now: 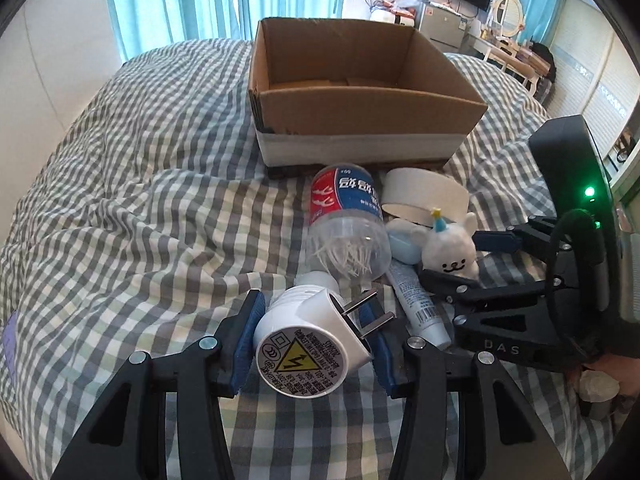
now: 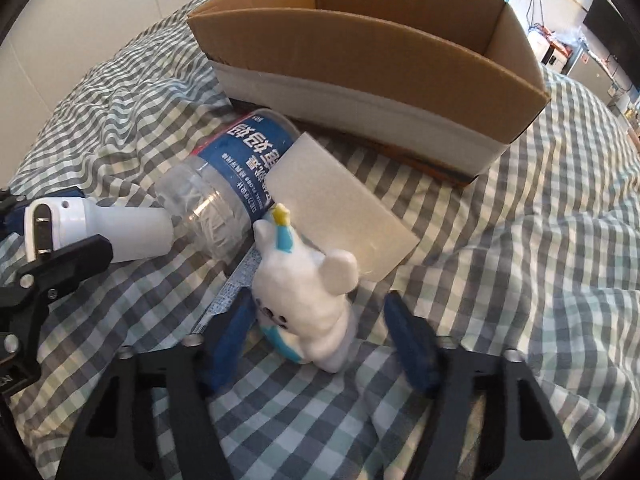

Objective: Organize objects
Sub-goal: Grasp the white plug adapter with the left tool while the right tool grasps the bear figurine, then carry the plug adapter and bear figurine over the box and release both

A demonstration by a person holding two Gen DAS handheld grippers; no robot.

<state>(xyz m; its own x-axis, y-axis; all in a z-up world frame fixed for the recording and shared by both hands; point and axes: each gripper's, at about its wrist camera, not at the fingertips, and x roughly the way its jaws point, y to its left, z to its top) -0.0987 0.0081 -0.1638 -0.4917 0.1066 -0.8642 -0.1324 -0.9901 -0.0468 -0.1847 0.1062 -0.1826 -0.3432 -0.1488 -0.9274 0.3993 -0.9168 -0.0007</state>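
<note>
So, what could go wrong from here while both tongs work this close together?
1. The right tongs straddle the plush toy, but the right pad does not seem to touch yet; a one-sided pinch might tip it over.
2. The left tongs hold the white plug device by its round body; it could twist or slip.
3. The plastic bottle lies against both items and may roll.
</note>
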